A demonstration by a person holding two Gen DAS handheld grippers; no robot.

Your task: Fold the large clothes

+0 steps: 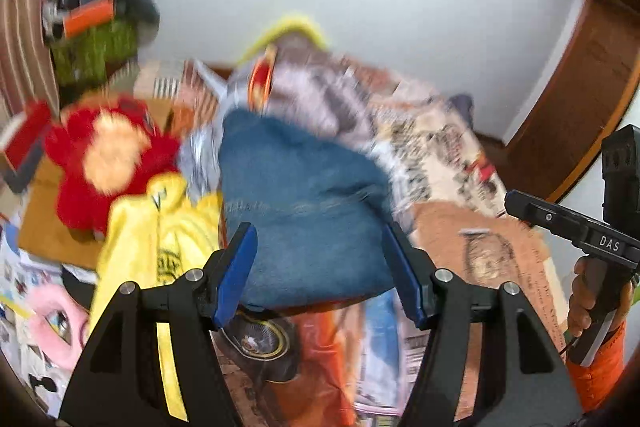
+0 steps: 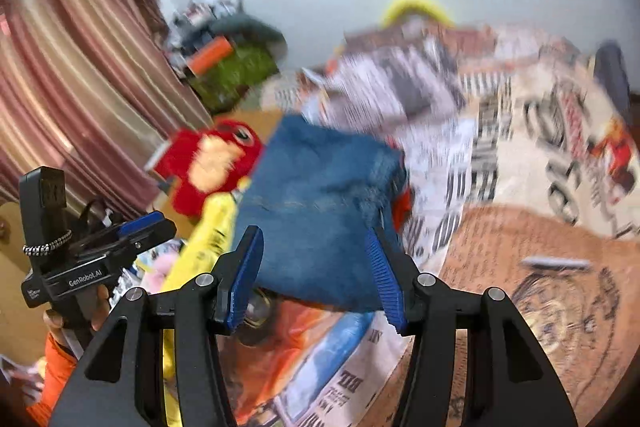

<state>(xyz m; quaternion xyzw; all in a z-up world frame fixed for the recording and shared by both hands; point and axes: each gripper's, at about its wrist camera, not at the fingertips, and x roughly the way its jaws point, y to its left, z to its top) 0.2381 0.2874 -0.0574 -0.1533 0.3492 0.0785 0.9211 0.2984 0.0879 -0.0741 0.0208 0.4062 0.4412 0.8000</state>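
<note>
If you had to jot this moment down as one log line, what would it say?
left gripper: open, empty | right gripper: open, empty | folded jeans: lying on printed bedspread | yellow garment: beside jeans, unfolded

Home bedrm: bed, curtains, plush toy.

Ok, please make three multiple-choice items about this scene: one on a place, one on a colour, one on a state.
1. The yellow garment lies where, in the left wrist view?
A. left of the folded jeans
B. on top of them
C. right of them

2. Colour of the plush toy?
A. green
B. red
C. black

3. The left gripper is:
A. open, nothing between its pads
B. shut on jeans
C. shut on a toy

Answers: 1 A, it lies beside their left edge. 2 B, red fur shows. 3 A, its pads stand apart.
</note>
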